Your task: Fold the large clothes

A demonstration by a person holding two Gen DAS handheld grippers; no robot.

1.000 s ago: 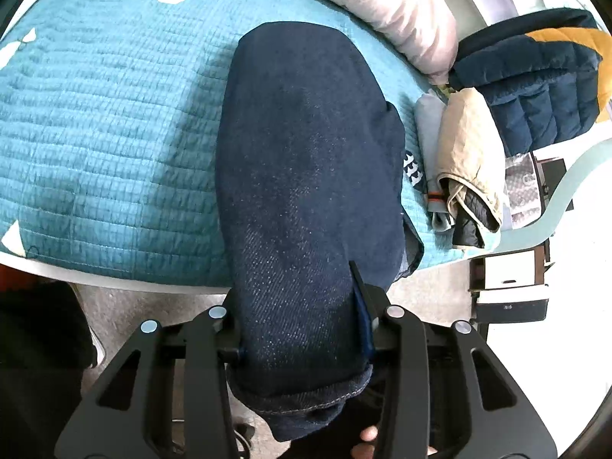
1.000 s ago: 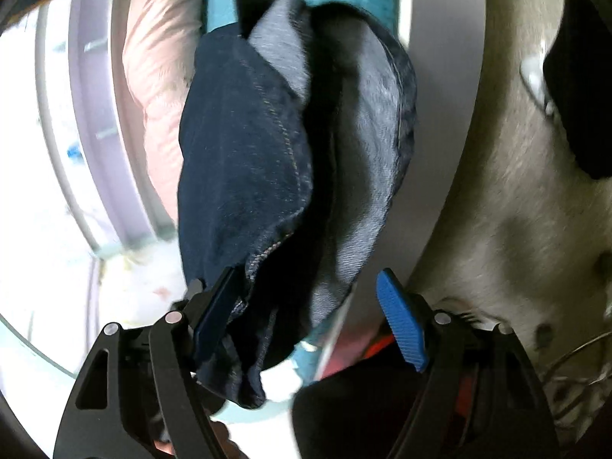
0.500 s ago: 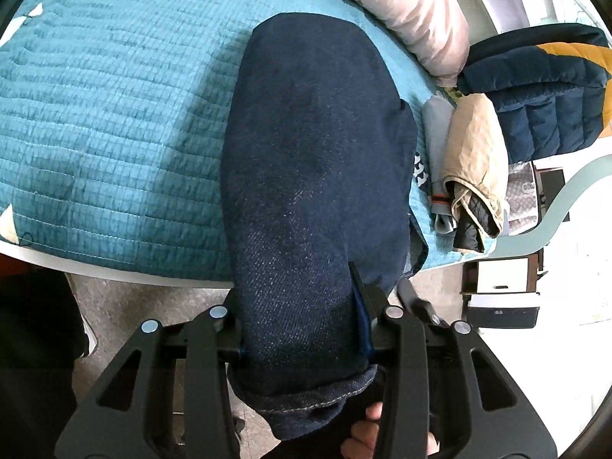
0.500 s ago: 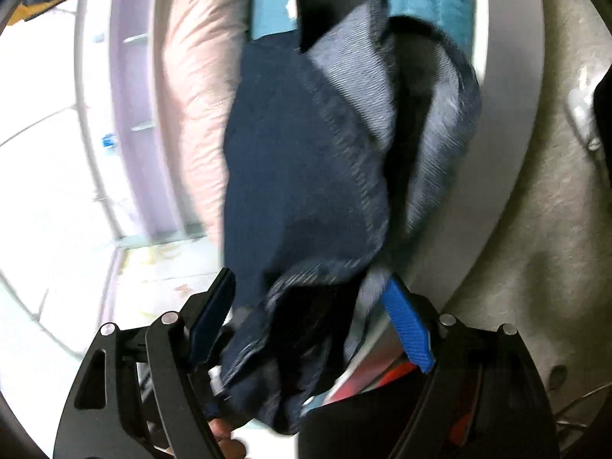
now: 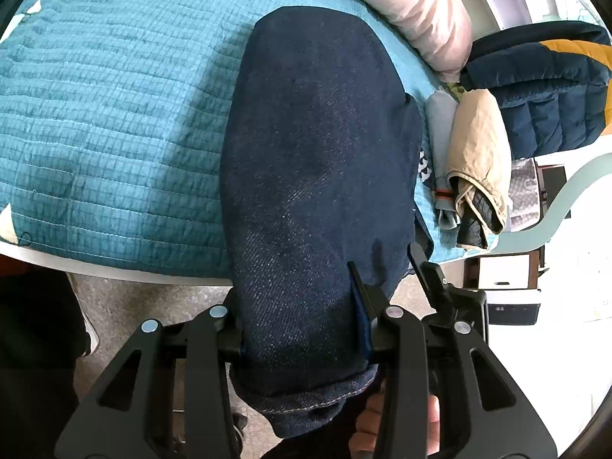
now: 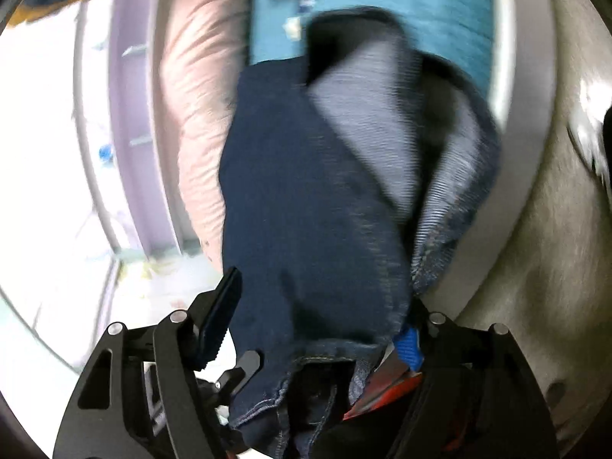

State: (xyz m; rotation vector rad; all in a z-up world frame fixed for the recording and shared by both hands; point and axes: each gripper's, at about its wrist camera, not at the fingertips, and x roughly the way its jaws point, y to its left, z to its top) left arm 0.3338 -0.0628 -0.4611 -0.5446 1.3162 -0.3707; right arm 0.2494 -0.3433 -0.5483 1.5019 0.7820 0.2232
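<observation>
Clamping a thick fold of dark denim, the left gripper [image 5: 298, 329] has both fingers pressed into the jeans [image 5: 317, 176] near the hem, with a person's hand [image 5: 397, 420] showing beneath. The right gripper [image 6: 317, 329] has its jaws closing around another bunch of the same jeans — the blue pad [image 6: 409, 348] touches the cloth, while the black finger [image 6: 220, 321] on the other side stands just clear of it. From the left gripper the jeans stretch out over the bed's edge onto the teal quilt [image 5: 107, 134]. Beyond them on the right lie folded clothes — a beige garment [image 5: 478, 153] beside a grey one [image 5: 440, 134]. Farther back sit a pink pillow [image 5: 420, 11] and a navy puffer jacket [image 5: 543, 91] with a yellow patch.
</observation>
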